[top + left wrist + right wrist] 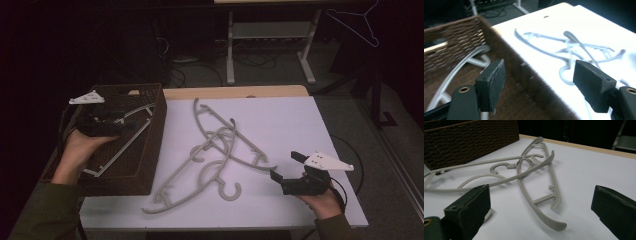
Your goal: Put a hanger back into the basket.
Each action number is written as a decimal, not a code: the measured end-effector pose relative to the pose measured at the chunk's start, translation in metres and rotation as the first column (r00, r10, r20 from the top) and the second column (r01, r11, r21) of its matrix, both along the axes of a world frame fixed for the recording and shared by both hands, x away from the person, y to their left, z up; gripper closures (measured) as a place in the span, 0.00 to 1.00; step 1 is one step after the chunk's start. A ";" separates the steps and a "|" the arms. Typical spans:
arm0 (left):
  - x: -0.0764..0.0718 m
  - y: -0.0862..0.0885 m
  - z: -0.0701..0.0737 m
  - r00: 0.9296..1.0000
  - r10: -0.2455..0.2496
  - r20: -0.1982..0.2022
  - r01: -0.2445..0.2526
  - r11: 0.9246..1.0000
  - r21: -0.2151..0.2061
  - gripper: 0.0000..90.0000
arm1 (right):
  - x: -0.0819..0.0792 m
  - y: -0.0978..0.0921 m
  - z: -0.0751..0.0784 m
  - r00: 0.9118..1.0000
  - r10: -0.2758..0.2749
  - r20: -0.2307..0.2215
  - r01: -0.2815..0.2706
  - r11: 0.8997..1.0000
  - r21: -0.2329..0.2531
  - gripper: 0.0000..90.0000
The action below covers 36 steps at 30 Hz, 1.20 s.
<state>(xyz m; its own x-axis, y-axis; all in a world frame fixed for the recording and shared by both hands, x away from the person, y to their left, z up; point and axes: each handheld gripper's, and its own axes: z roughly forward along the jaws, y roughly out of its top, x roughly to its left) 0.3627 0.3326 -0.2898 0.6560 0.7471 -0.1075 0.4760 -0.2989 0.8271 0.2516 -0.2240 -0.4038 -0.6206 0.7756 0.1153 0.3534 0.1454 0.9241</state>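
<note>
high view overhead, gripper views near hangers

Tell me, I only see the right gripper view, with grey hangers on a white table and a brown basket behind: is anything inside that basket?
Observer: Yes, a white hanger lies inside the basket.
Operator: Where is the other hand?
Observer: The left gripper hangs over the basket, jaws open, holding nothing.
Operator: How many hangers wait on the table?
Observer: The grey hangers lie crossed in one pile; it looks like two or three, but I cannot count them surely.
Operator: And my gripper?
Observer: The right gripper is open, just right of the pile, not touching it.
</note>
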 end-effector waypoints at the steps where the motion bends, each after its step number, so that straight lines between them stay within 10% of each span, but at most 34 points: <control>1: 0.000 -0.012 0.000 1.000 -0.020 0.004 0.021 1.000 -0.015 0.28 | 0.000 0.001 0.000 1.000 0.002 -0.002 -0.002 1.000 -0.001 0.02; 12: -0.007 -0.083 -0.009 0.988 -0.154 0.013 0.154 0.988 -0.025 0.33 | 0.001 0.015 0.002 0.998 0.045 -0.035 -0.046 0.999 -0.026 0.06; 22: -0.014 -0.137 -0.027 0.976 -0.218 -0.013 0.218 0.976 -0.028 0.82 | 0.001 0.037 0.000 0.982 0.139 -0.127 -0.145 0.989 -0.038 0.26; 26: -0.015 -0.153 -0.041 0.972 -0.232 -0.041 0.232 0.973 -0.010 1.00 | 0.000 0.053 -0.003 0.966 0.198 -0.166 -0.208 0.977 -0.048 0.45; 36: -0.005 -0.171 -0.082 0.983 -0.169 -0.074 0.176 0.979 0.103 1.00 | -0.002 0.110 -0.014 0.905 0.340 -0.254 -0.374 0.922 -0.097 0.87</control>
